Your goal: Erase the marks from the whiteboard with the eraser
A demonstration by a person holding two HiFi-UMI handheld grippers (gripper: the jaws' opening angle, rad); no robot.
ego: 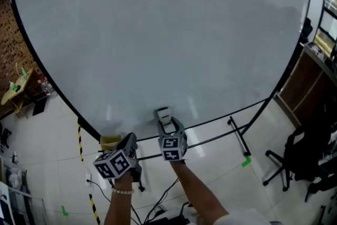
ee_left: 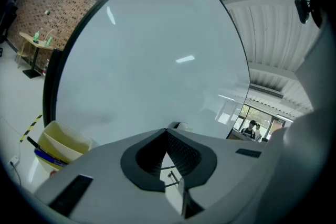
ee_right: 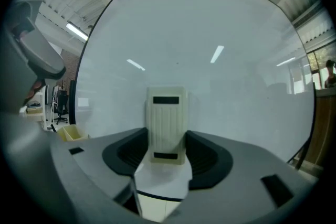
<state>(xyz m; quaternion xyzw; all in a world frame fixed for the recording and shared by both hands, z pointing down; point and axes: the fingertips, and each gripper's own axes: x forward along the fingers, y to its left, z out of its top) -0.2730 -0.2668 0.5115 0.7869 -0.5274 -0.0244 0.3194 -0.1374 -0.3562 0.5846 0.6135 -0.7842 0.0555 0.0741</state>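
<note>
Head view looks steeply down at whiteboard (ego: pixel 158 34) — both gripper views face it close-up, sharing its surface.

Left gripper (ee_left: pixel 167 135) jaw tips touching, pointed at whiteboard (ee_left: pixel 152 60). Board surface pale, with light reflections. Yellow container (ee_left: pixel 62 140) holding markers (ee_left: pixel 46 155) at board's lower left. Brick wall (ee_left: pixel 50 0) behind.

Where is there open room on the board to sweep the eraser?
Nearly the whole whiteboard is bare: above the eraser in the right gripper, out to both side frames. Crowded only at the bottom edge, where the yellow marker box sits by the left gripper.
</note>
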